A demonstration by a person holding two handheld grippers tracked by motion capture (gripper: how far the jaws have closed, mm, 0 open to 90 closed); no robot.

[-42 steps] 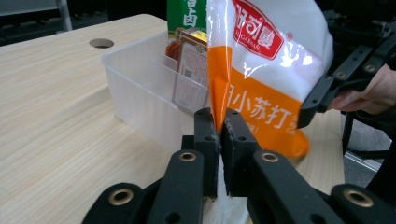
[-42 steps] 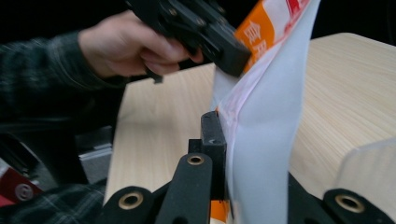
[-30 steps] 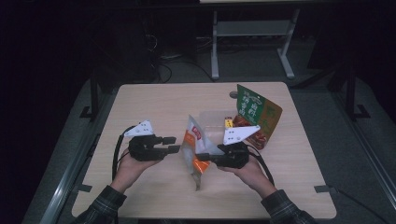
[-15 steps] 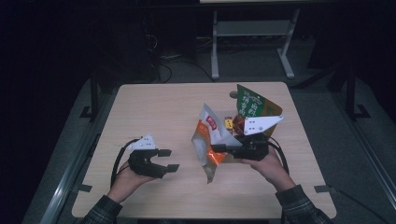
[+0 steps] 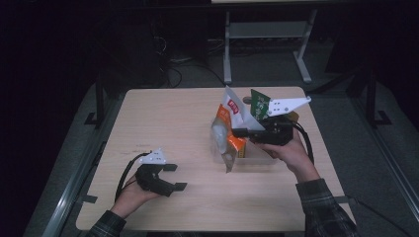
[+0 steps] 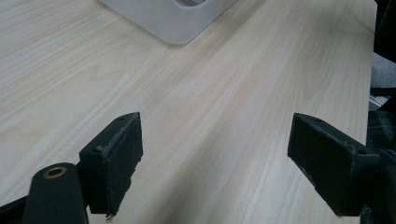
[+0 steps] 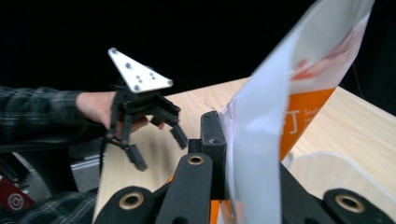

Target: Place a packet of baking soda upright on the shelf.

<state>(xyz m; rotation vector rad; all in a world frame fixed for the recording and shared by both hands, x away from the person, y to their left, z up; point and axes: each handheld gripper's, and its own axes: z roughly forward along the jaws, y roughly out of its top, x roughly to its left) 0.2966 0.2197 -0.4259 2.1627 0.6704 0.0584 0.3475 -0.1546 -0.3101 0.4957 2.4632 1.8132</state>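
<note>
My right gripper (image 5: 237, 132) is shut on a white and orange snack bag (image 5: 231, 109) and holds it upright in the air over a pale tray (image 5: 263, 160). In the right gripper view the jaws (image 7: 224, 135) pinch the bag (image 7: 289, 93) at its edge. My left gripper (image 5: 177, 177) sits low at the front left of the table, apart from the bag. Its jaws have just been opening and stand wide (image 6: 215, 158) with only bare wood between them. That left gripper (image 7: 159, 150) also appears farther off in the right gripper view.
A green snack bag (image 5: 259, 102) stands behind the held bag at the tray's far side. The tray's corner (image 6: 177, 23) lies ahead of the left gripper. The tray's rim (image 7: 336, 161) is below the right jaws. Beyond the table are a dark floor and a metal stand (image 5: 267, 34).
The right gripper has carried the bag up and to the right, over the tray. The left gripper has drawn back to the front left, sunk lower, and its jaws have spread.
</note>
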